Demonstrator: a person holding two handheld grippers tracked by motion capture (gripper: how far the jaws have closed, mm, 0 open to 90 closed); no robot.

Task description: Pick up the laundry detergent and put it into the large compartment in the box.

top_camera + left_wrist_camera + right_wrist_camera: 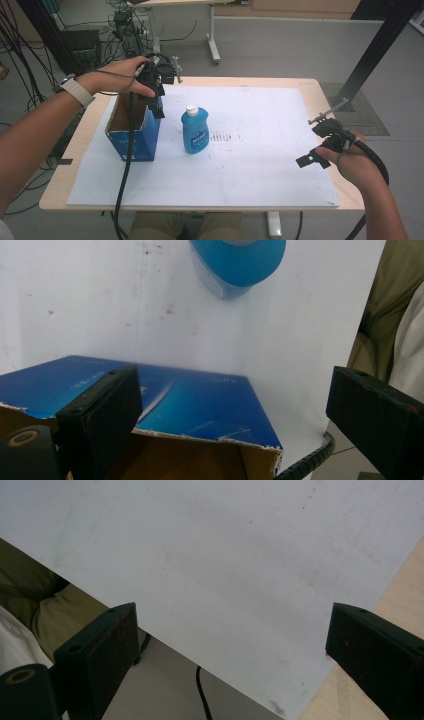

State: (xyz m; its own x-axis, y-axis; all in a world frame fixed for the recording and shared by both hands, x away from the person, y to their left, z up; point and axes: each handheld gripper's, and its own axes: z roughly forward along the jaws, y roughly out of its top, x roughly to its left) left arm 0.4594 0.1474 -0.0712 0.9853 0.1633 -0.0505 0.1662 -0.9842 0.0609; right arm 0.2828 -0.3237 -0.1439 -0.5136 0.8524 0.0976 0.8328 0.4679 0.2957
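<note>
Nearest, the right gripper (314, 159) is hovering over the near right part of the white sheet (260, 165), close to the sheet's right edge, with its jaws spread wide and nothing between them. Its own view is looking down on bare white sheet and a strip of wooden table (365, 680). Further in, a blue bottle (195, 131) with a white cap is standing upright on the sheet, just right of an open blue cardboard box (134, 134). Farther back, the left gripper (156, 102) is hanging over the box's far right rim, jaws parted and empty; its view is showing the box's torn top edge (200, 432) below the jaws.
</note>
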